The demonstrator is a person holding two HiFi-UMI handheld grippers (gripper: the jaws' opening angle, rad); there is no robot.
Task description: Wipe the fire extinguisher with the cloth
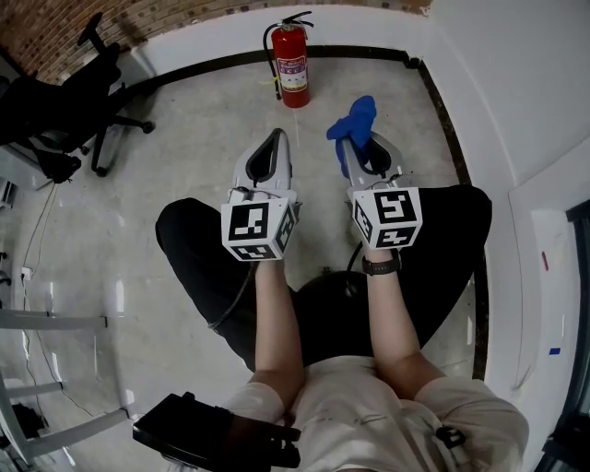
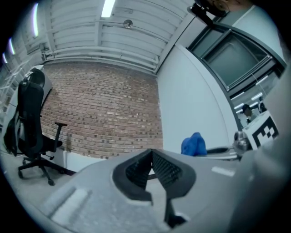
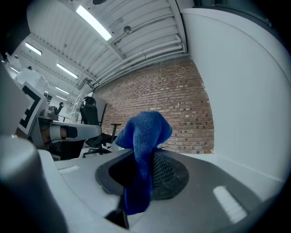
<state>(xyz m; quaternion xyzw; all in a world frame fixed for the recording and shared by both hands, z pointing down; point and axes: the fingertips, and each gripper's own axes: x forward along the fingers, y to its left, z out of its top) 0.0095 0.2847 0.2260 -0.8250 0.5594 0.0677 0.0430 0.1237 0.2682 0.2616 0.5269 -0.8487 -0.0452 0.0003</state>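
Ahead, red fire extinguisher (image 1: 293, 69) upright; right gripper (image 3: 146, 160) pinches blue cloth (image 3: 145, 129).

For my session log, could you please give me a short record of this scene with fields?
fire extinguisher: red, upright on the floor, nothing touching it
cloth: blue, clamped in the right gripper, bunched above its jaws
left gripper: shut, empty
office chair: black, far left
wiping: not yet started

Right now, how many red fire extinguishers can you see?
1. The fire extinguisher stands upright on the floor by the far wall. Others could be out of view.
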